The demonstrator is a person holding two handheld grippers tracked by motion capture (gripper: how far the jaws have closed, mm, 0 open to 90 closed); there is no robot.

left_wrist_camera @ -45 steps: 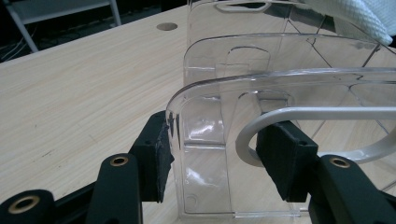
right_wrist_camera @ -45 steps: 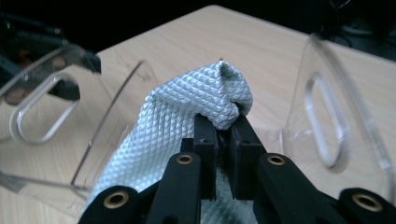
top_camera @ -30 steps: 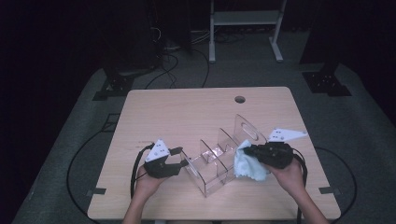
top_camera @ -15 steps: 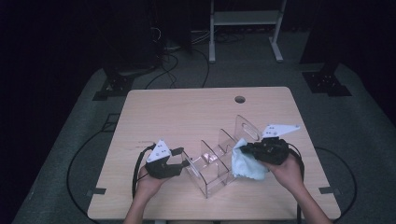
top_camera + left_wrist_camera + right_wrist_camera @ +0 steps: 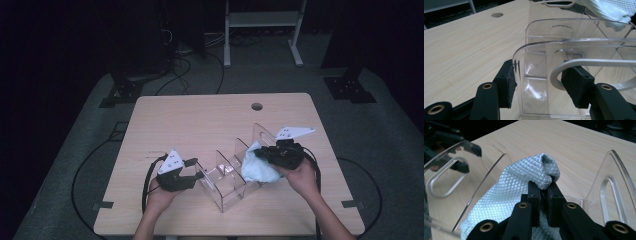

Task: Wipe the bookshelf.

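Bunched pale-blue cloth against clear rack

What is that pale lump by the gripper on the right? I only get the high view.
Observer: A light blue cloth with a quilted diamond weave; the right gripper is shut on a bunched fold of it.
Operator: And the left gripper, is it touching the clear rack?
Observer: Yes. The left gripper has its jaws either side of the end wall of the clear rack, one pad outside, one inside.
Operator: Is the cloth inside the rack?
Observer: In the right gripper view it hangs between two clear dividers, over a middle slot.
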